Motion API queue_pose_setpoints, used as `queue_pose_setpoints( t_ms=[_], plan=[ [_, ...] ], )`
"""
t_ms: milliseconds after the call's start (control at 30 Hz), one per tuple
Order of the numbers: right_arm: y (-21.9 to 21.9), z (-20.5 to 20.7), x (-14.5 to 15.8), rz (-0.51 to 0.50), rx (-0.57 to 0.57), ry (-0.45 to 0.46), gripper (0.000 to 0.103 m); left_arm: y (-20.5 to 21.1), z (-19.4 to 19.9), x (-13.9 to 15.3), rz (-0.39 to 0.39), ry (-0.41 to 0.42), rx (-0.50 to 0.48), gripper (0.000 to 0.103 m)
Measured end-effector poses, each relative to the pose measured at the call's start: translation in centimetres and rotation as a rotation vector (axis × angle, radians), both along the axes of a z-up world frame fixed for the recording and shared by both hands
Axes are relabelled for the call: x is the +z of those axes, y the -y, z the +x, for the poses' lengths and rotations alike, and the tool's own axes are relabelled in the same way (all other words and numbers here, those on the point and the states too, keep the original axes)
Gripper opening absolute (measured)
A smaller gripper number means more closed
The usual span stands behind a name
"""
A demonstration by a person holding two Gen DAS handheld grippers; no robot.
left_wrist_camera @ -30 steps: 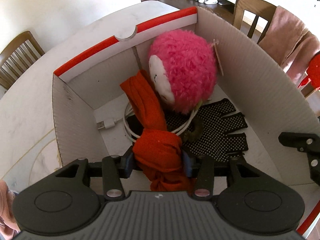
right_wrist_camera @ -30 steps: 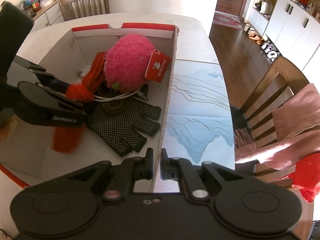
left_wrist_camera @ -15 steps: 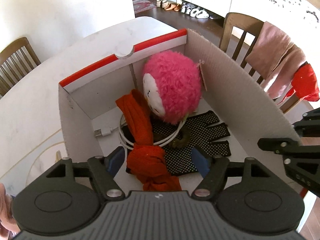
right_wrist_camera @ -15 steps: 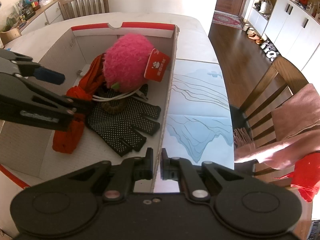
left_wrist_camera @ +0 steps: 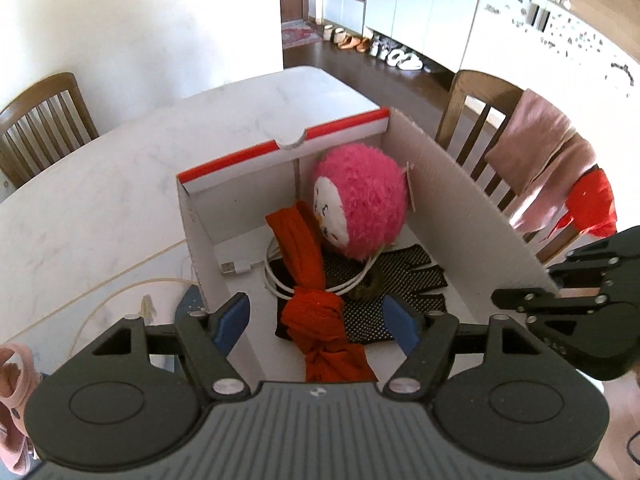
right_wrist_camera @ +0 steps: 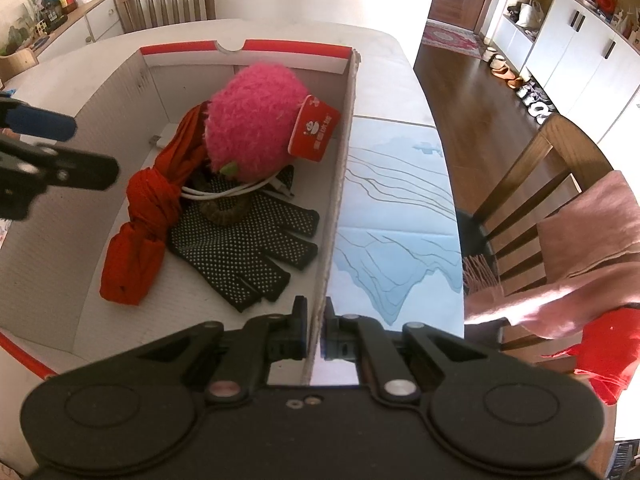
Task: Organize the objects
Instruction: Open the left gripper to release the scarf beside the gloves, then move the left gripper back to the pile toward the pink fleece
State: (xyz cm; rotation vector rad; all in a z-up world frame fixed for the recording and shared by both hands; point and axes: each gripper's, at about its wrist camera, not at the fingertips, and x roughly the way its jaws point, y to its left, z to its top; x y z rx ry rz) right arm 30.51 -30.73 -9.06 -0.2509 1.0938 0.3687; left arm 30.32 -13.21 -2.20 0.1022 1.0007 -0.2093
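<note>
The right gripper (right_wrist_camera: 316, 328) is clamped on the near wall of one white corrugated cardboard box with red rim (right_wrist_camera: 338, 184). The left gripper (left_wrist_camera: 316, 316) hangs wide apart, holding nothing. Inside lie one knotted orange-red cloth (left_wrist_camera: 316, 308), two black dotted gloves (right_wrist_camera: 244, 240), one coiled white USB cable (left_wrist_camera: 276, 276) and, farthest, one fluffy pink plush ball toy (left_wrist_camera: 360, 208).

2 wrist views look steeply down (close) into same box (left_wrist_camera: 460, 184).
</note>
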Motion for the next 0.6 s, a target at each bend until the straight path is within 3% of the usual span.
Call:
queue_pose_setpoints(
  t_ms=[167,400,600],
  plan=[
    [-0.2,0.1,0.0,-0.008,-0.001,-0.001,0.005,-0.9,-1.0,1.3,-0.028,0.026,0.001,0.073],
    [-0.3,0.1,0.0,-0.016,-0.004,-0.001,0.005,-3.2,-2.6,2.9,-0.06,0.058,0.017,0.081],
    [-0.5,0.1,0.0,-0.027,-0.004,-0.001,0.005,-6.4,-4.0,3.3,-0.08,0.068,0.073,0.084]
  ],
)
